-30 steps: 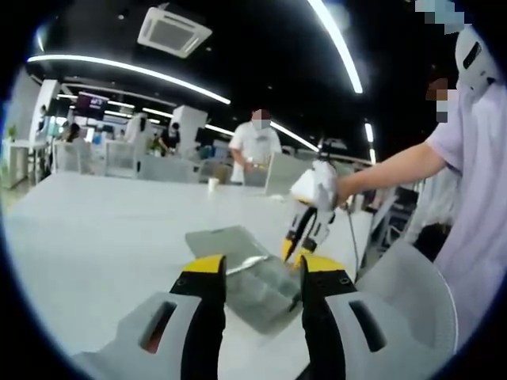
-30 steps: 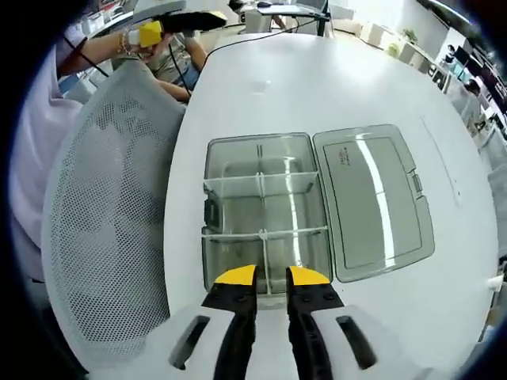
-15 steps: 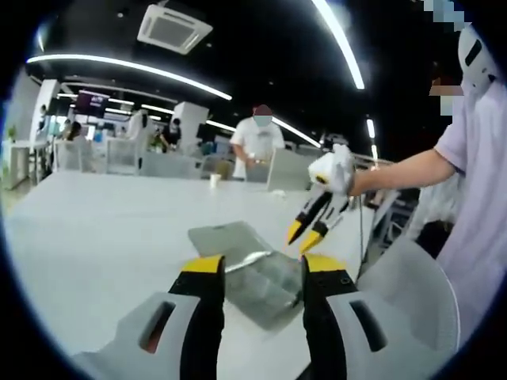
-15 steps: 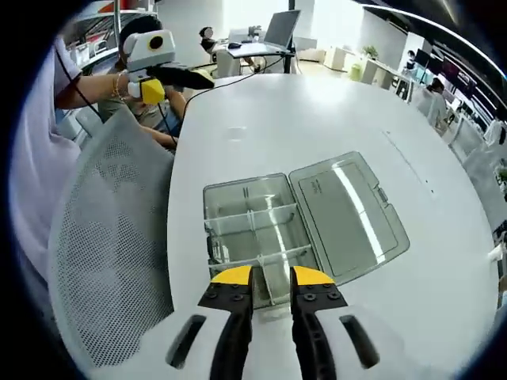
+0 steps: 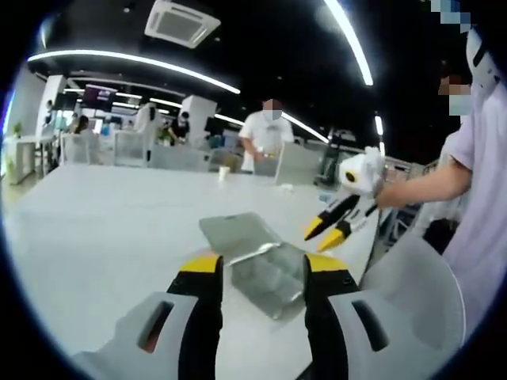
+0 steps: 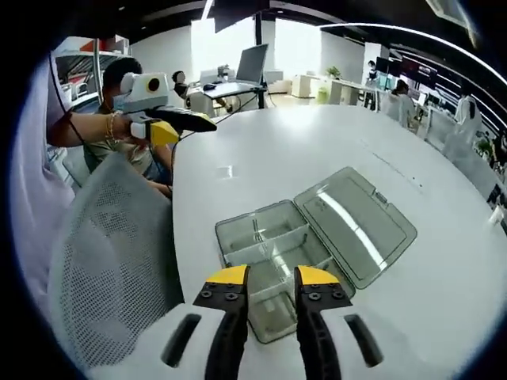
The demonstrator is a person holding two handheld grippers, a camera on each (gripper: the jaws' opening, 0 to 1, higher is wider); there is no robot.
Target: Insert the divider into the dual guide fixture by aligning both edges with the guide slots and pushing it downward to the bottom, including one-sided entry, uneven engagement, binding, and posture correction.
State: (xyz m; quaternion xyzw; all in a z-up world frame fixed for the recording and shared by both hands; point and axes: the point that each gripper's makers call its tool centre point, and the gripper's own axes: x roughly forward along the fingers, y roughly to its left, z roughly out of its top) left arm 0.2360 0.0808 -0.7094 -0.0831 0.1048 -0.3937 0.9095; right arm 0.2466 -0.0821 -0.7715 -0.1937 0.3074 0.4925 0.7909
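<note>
A clear plastic box (image 6: 255, 237) lies on the white table (image 6: 261, 150), its lid (image 6: 356, 224) folded open to the right. Thin clear dividers (image 6: 273, 244) stand inside the base and split it into compartments. My right gripper (image 6: 272, 277) hovers above the box's near end, jaws slightly open with nothing between them. In the left gripper view the same box (image 5: 261, 269) sits low beyond my left gripper (image 5: 264, 267), which is open and empty. The right gripper (image 5: 329, 232) hangs in the air right of the box. The left gripper (image 6: 170, 127) floats at the far left, off the table.
A grey mesh chair back (image 6: 111, 269) stands against the table's left edge, seen also as the chair back (image 5: 412, 297). A person's arm (image 5: 428, 178) holds the right gripper. A laptop (image 6: 249, 63), desks and other people are far across the room.
My right gripper has lifted and drawn back from the box, which now looks smaller and farther. In the left gripper view it has swung right, away from the box. The left gripper barely moved.
</note>
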